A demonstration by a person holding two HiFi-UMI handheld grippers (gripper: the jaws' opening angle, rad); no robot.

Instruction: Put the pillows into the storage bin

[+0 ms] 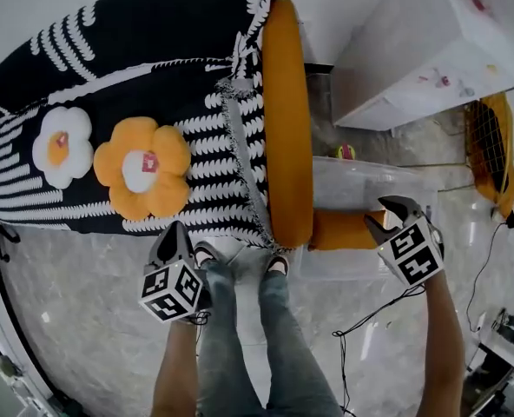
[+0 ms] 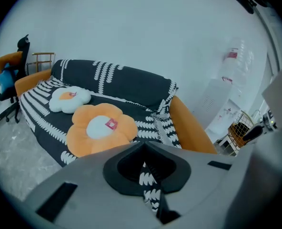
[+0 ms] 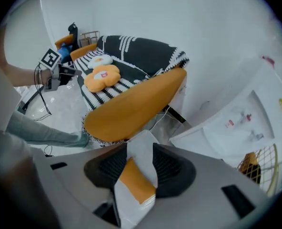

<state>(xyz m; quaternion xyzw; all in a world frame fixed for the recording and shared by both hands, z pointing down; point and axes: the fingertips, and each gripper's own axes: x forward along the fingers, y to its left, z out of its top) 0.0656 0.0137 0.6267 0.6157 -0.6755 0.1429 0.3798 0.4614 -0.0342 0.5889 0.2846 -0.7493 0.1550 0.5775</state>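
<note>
Nearest to me are my own legs in jeans (image 1: 266, 337), standing on the grey marbled floor (image 1: 83, 320) just in front of the sofa (image 1: 179, 68).

On my left hand, the left gripper (image 1: 174, 231) (image 2: 143, 168) points at the sofa's front edge. Its jaws are drawn together to a thin slit with nothing held, and only a strip of the black-and-white cover shows through. On my right hand, the right gripper (image 1: 387, 217) (image 3: 140, 171) hangs over the near corner of the clear storage bin (image 1: 361, 185). Its jaws stand apart, and the gap shows a pale, translucent surface with an orange patch. I cannot tell whether the pads touch it.

Both pillows lie side by side on the sofa seat, apart from either gripper. The orange flower pillow (image 1: 144, 170) (image 2: 100, 128) (image 3: 102, 78) with a white centre is closer to me. The white flower pillow (image 1: 62, 146) (image 2: 69, 99) (image 3: 99, 60) with an orange centre lies beyond it, further from the bin.

The bin sits on the floor against the outer side of the orange armrest (image 1: 287, 120) (image 3: 136, 104). An orange shape (image 1: 339, 230) shows through its near wall, and I cannot tell what it is. A white cabinet (image 1: 431, 42) stands beyond the bin.
</note>
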